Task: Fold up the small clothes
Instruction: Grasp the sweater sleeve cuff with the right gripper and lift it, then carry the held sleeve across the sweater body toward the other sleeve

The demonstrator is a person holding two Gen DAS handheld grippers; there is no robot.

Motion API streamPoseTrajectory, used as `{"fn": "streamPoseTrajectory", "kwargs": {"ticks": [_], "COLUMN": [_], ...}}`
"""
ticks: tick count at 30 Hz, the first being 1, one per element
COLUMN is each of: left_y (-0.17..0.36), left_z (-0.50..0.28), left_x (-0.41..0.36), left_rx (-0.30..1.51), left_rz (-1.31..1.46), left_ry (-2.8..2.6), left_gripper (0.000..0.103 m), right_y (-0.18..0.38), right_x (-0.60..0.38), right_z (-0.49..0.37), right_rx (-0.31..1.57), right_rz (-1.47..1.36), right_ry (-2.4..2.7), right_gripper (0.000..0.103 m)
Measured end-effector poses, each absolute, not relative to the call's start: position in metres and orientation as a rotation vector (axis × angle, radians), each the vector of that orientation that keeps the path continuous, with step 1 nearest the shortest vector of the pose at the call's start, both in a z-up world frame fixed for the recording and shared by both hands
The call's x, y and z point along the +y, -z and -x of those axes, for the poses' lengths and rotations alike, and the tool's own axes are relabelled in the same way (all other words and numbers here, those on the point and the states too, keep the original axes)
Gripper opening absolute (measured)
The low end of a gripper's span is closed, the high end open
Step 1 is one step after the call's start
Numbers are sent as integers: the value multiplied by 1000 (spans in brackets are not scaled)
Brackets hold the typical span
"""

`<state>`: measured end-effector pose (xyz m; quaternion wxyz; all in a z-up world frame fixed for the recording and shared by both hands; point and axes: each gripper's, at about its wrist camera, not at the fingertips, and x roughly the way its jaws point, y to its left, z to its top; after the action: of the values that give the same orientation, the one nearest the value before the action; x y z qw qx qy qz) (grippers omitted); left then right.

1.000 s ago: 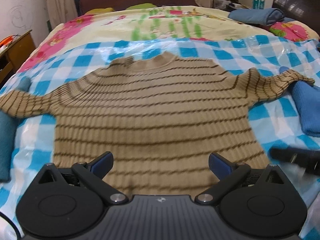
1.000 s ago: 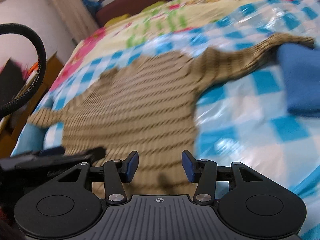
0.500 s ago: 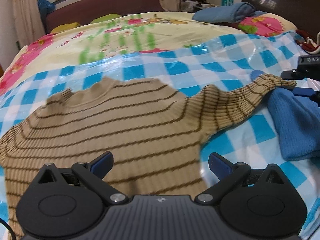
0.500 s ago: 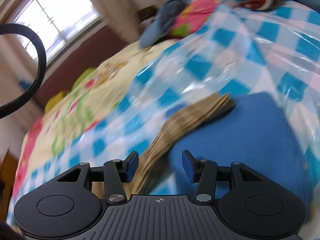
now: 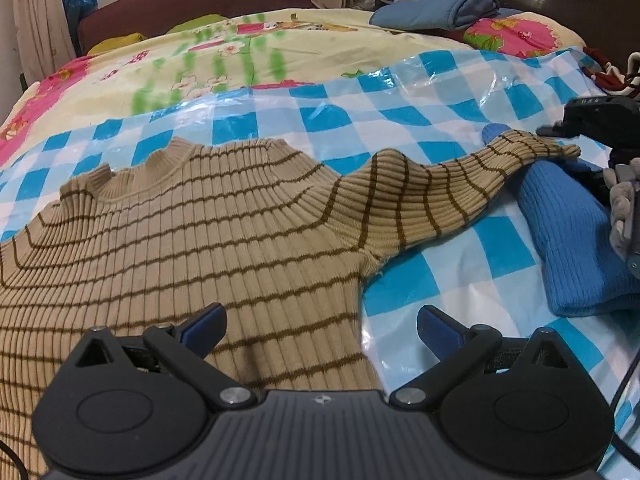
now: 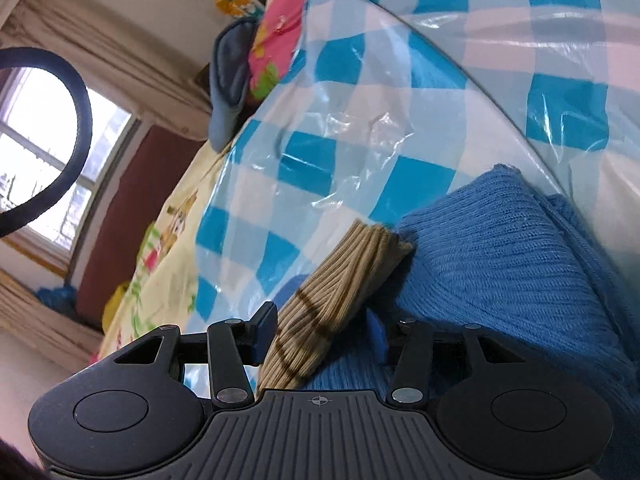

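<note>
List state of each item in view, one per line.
sweater: spread flat on the checked sheet, unfolded
sleeve: stretched out, cuff draped on the blue knit, lying between the right gripper's fingers
left gripper: open, over the sweater's hem, holding nothing
right gripper: open around the sleeve, not yet closed
blue knit: folded
blue roll: rolled up, far corner of the bed

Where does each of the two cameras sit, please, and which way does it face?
Left wrist: low over the bed, facing the tan brown-striped ribbed sweater spread on the blue-checked plastic sheet; its open left claw shows below.
Right wrist: tilted, near the sweater's cuff, which lies between its right claw fingers, not yet shut.
Shared: sweater sleeve, blue knit garment, checked sheet.
</note>
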<state>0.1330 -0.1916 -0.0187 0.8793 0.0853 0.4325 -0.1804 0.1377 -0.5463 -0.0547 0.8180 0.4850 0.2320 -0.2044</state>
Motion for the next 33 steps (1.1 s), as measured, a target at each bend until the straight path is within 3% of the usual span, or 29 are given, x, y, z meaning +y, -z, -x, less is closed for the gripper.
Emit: {"fn": "streamPoseTrajectory", "kwargs": {"ticks": [2, 3, 11, 18, 25, 29, 31, 33], "left_y": [19, 19, 19, 18, 30, 43, 48, 51], "left_z": [-130, -129, -123, -110, -94, -93, -92, -94], "left_x": [-187, -184, -138, -66, 12, 38, 45, 46], "left_rx": [905, 905, 895, 861, 817, 828, 823, 825], "left_rz": [-174, -174, -141, -86, -44, 5, 9, 17], "left_ry": [369, 365, 296, 179, 11, -24, -25, -17], "left_gripper": [103, 103, 103, 103, 103, 103, 103, 103], "right_y": [55, 53, -33, -94, -57, -2, 8, 5], "right_x": [-548, -548, -501, -368, -197, -119, -100, -92], "right_z": [-138, -135, -133, -176, -227, -245, -238, -229], "right_rx": [503, 493, 364, 421, 641, 867, 912, 911], "right_rz": [-1052, -1072, -971, -802, -618, -501, -457, -397], "right_ry": [437, 425, 201, -133, -364, -452, -488, -512], "right_gripper": [13, 10, 8, 8, 8, 13, 13, 21]}}
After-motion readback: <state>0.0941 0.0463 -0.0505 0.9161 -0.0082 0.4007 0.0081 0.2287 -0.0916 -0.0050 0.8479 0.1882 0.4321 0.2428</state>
